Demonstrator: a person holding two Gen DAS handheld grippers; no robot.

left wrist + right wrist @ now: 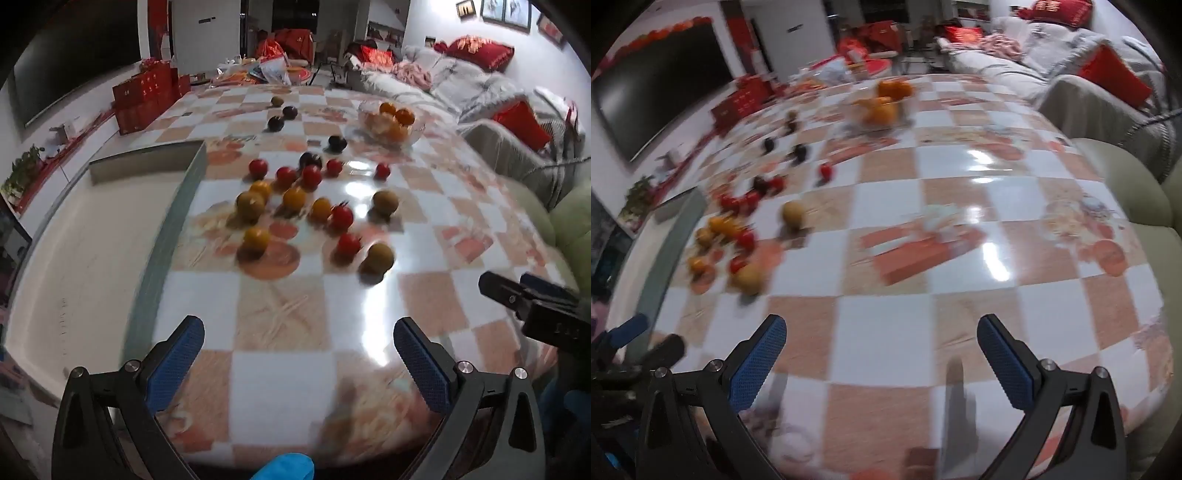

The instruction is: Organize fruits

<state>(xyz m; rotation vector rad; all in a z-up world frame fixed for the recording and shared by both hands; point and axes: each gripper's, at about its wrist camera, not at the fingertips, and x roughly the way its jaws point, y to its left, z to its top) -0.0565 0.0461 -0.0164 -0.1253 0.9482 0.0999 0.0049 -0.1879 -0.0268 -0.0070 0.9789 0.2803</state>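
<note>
Loose small fruits lie on the checkered tablecloth: red tomatoes, orange-yellow ones, brownish round fruits and dark plums. A glass bowl of oranges stands at the far right. My left gripper is open and empty above the near table edge. My right gripper is open and empty; it also shows in the left wrist view. In the right wrist view the fruit cluster lies to the left and the bowl is far ahead.
The table's glass edge runs along the left. A sofa with red cushions stands on the right, red boxes and a dark TV screen on the left. The left gripper shows blurred in the right wrist view.
</note>
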